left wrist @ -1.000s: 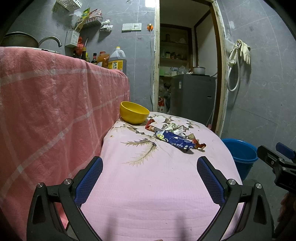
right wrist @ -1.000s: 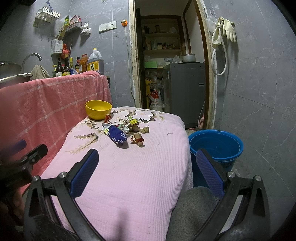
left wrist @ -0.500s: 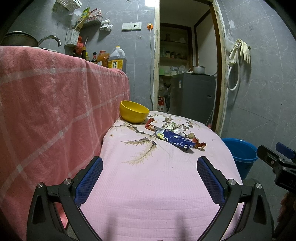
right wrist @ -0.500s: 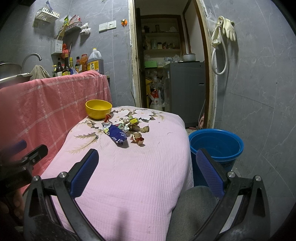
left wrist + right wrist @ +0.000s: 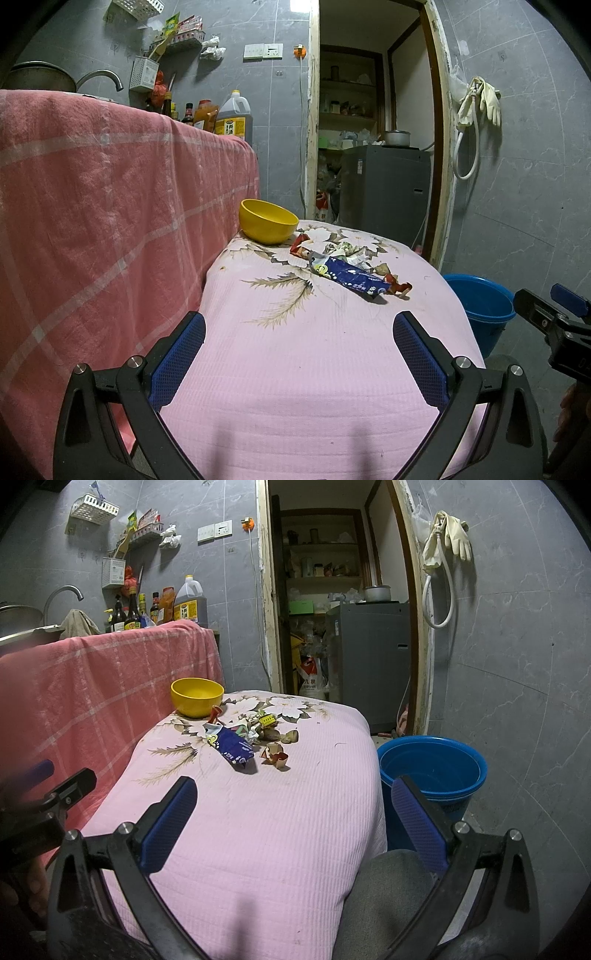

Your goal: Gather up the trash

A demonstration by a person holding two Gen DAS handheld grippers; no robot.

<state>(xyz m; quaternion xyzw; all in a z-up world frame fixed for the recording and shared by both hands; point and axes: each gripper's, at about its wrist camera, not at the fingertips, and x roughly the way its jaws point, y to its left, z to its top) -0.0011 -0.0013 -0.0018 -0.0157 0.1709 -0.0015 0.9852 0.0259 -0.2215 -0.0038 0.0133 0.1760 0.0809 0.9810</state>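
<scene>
A pile of trash lies at the far end of the pink-covered table: a blue snack wrapper, a red wrapper, crumpled paper and brown scraps. A blue bucket stands on the floor right of the table. My left gripper is open and empty, well short of the trash. My right gripper is open and empty, near the table's front right.
A yellow bowl sits behind the trash. A pink checked cloth drapes a taller counter on the left, with bottles on it. A doorway and a grey appliance are beyond the table.
</scene>
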